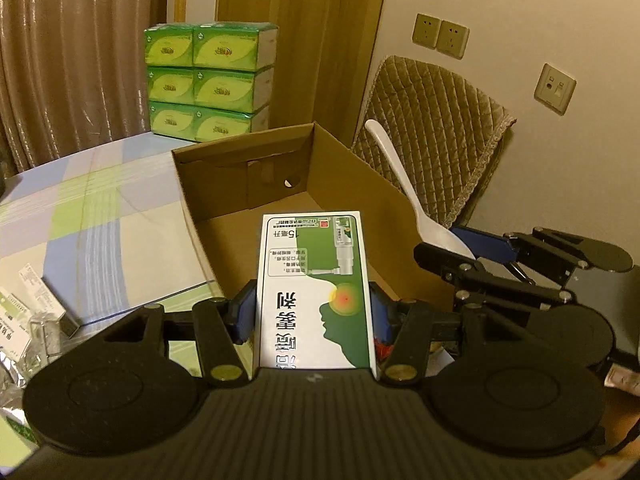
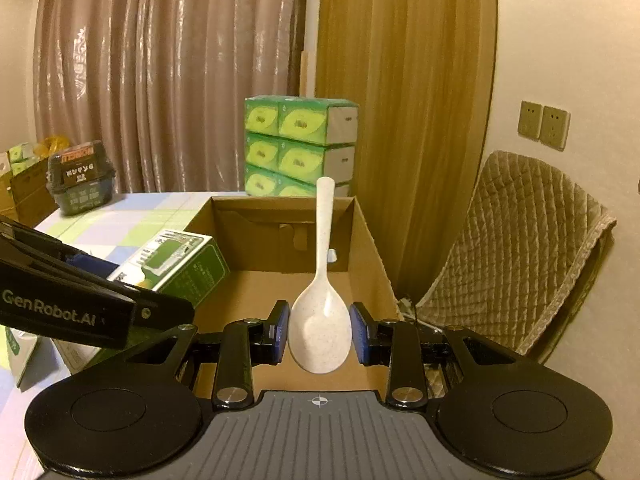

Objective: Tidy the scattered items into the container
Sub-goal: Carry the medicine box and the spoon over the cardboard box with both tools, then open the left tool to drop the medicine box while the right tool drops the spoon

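While the left gripper [image 1: 313, 312] clamped its narrowed jaws on both long sides of the green-and-white medicine box [image 1: 314, 288] over the near left edge of the open cardboard box [image 1: 240, 184], the right gripper [image 2: 319, 330] pinched the white spoon [image 2: 322, 292] by its bowl, handle pointing far, above the box's floor.

My left camera is looking forward along my left claw [image 1: 314, 312], sitting close above the near end of the box [image 1: 280, 184] and facing the wall sockets [image 1: 440, 36]. My right camera is looking along my right claw [image 2: 320, 334] from just beside it, facing the curtain [image 2: 160, 80]. Both views are sharing the box, the tissue packs [image 1: 208, 80], the quilted chair [image 1: 432, 128] and the tabletop [image 1: 100, 208]. Each camera is also catching the other claw at its edge.
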